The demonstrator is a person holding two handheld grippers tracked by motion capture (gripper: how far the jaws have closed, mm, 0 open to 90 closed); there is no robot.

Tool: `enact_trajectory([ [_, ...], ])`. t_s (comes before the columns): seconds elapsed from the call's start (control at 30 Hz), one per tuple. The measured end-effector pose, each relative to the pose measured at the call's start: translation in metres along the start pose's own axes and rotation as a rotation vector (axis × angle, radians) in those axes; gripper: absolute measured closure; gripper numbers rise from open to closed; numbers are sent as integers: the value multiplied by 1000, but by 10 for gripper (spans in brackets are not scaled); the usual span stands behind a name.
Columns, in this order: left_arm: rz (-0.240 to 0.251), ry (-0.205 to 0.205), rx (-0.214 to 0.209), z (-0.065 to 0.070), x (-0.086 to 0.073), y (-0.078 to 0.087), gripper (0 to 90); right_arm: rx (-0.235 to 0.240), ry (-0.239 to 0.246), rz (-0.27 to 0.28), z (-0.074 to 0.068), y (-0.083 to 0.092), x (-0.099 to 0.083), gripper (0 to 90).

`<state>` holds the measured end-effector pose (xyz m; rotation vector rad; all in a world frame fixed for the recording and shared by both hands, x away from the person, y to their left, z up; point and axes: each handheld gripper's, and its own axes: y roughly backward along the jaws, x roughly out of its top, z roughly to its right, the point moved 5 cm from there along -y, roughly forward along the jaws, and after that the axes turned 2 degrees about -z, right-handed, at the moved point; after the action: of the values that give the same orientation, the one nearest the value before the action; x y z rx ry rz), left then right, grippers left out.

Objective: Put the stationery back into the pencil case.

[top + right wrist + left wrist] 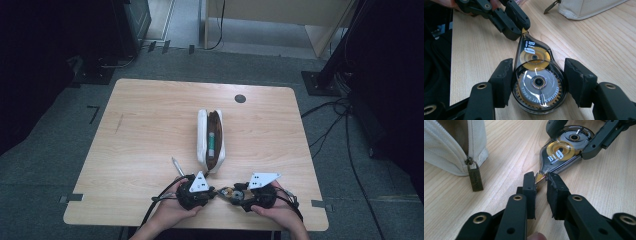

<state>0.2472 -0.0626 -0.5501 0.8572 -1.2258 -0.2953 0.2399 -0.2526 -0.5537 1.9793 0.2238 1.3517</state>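
Observation:
A clear correction tape dispenser (535, 56) with orange reels hangs between both grippers near the table's front edge. My right gripper (539, 80) is shut on its round body, one pad on each side. My left gripper (541, 178) is shut on the dispenser's orange tip (540, 178), which it pinches between its two pads. In the high view the left gripper (216, 192) and right gripper (235, 195) face each other, with the dispenser (231, 192) between them. A cream pencil pouch (210, 140) lies unzipped just beyond them, with a green item (212, 141) inside.
The pouch's bronze zipper pull (475, 176) rests on the wood close to my left jaws. A pen (177, 166) lies left of the pouch's near end. A dark round grommet (240, 98) sits near the wooden table's (150, 115) far edge.

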Motion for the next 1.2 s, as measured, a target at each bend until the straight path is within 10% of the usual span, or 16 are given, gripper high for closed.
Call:
enact_trajectory([
  [0.8, 7, -87, 60, 6, -1, 0, 637, 52, -95, 21, 4, 3, 6, 420],
  [1.2, 92, -283, 179, 12, 0, -1, 579, 74, -129, 19, 2, 4, 12, 420],
])
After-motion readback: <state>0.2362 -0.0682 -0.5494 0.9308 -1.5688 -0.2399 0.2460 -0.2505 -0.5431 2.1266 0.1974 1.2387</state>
